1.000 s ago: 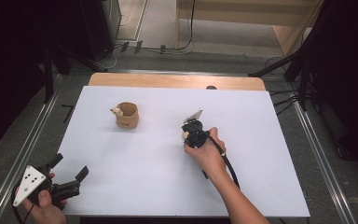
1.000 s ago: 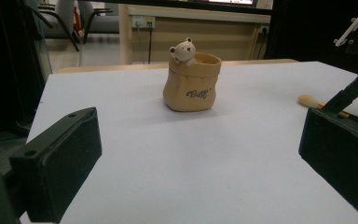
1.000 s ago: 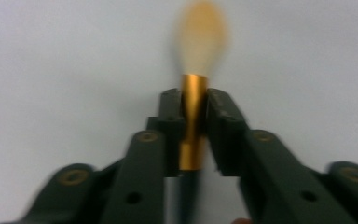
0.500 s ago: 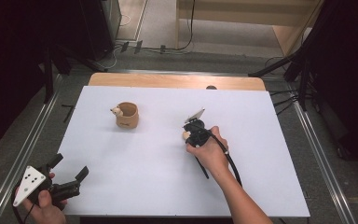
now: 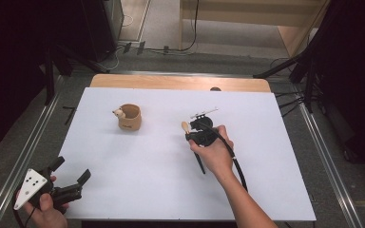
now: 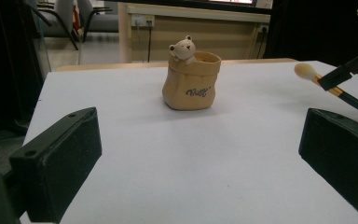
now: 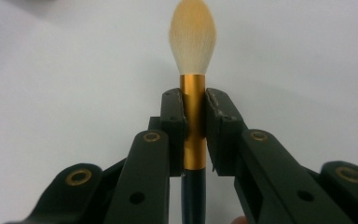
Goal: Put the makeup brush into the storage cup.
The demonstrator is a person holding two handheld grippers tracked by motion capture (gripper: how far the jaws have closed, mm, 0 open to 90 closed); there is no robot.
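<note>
You work over a plain white table with a light wood strip along its far edge. The sack-shaped pot is tan, with dark lettering and a cream bear on its rim. Your brush has cream bristles, a gold ferrule and a dark handle. Both grippers are black: the left gripper carries a grey plate with black dots, and the right gripper shows brass-coloured rivets.

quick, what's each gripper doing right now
Left gripper: open, holding nothing.
Right gripper: shut on the brush, clamped at its gold ferrule.
</note>
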